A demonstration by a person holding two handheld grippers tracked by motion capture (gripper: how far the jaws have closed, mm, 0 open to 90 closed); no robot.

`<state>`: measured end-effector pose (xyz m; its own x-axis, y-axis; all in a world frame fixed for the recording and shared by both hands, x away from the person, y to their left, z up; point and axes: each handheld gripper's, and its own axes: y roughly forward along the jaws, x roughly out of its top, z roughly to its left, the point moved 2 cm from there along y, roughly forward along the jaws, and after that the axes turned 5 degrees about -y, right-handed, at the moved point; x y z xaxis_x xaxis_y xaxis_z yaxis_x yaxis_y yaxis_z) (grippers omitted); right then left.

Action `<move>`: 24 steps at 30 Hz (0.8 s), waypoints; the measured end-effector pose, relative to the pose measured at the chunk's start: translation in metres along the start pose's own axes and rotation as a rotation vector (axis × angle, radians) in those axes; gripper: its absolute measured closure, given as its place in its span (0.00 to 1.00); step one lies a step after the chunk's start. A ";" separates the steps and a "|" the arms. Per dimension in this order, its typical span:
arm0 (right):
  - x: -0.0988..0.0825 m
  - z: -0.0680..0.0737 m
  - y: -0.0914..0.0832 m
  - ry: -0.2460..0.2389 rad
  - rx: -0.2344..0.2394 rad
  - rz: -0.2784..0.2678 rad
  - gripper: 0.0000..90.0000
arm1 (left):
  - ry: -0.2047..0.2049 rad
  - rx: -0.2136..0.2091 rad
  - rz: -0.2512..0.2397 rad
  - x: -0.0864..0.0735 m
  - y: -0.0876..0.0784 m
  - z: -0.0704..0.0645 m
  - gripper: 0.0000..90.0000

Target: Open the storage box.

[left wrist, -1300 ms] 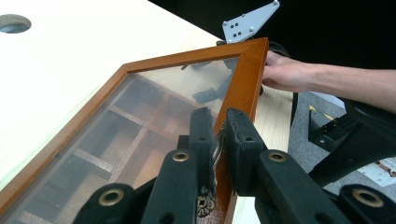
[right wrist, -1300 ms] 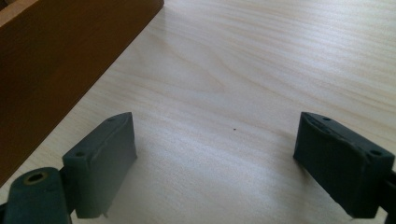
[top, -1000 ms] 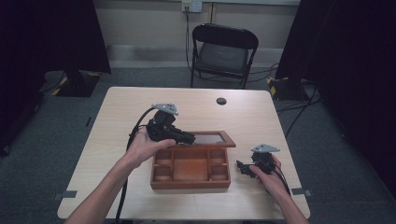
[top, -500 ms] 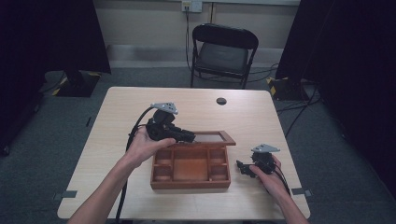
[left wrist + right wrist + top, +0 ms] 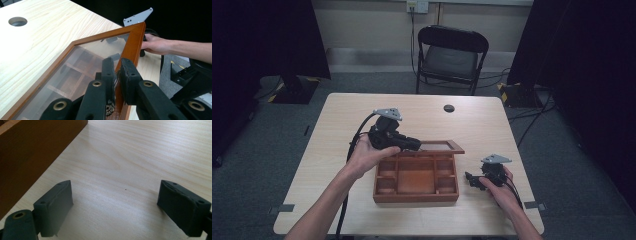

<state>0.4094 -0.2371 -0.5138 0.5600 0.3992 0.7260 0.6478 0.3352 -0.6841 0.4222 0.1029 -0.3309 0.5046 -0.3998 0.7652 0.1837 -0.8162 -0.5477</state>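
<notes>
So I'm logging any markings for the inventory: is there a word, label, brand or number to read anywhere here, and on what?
None can be read.
Wooden box: plain wood, no print.
Glass lid: bare frame and pane.
Left gripper and right gripper: black pads, no lettering.
Table: bare wood grain.
Wall socket: too small to tell.

Compartmented box (image 5: 416, 180) is reddish-brown wood, orange-brown inside. Its lid (image 5: 75, 65) has a glossy orange-brown wooden frame around a clear, faintly tinted pane. Table (image 5: 337, 130) is pale blond wood with fine wavy grain and a dark round hole (image 5: 449, 108). Left gripper (image 5: 117, 75) is black with brass-coloured rivets; right gripper (image 5: 116, 205) has dark grey-black pads. Grey plates (image 5: 387, 113) top both grippers. Folding chair (image 5: 451, 55) is black. Floor (image 5: 272, 150) is grey carpet, curtains (image 5: 267, 40) black.
</notes>
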 end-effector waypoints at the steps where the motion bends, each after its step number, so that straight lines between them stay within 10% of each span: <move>1: 0.000 0.000 0.000 0.000 0.000 0.000 0.13 | 0.001 0.000 0.002 0.000 0.000 0.000 0.91; 24: 0.000 0.000 0.000 0.000 0.000 0.000 0.13 | 0.000 -0.002 -0.015 0.003 -0.001 0.002 0.91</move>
<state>0.4094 -0.2371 -0.5138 0.5600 0.3996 0.7258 0.6475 0.3354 -0.6843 0.4253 0.1037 -0.3287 0.5021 -0.3870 0.7734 0.1900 -0.8231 -0.5352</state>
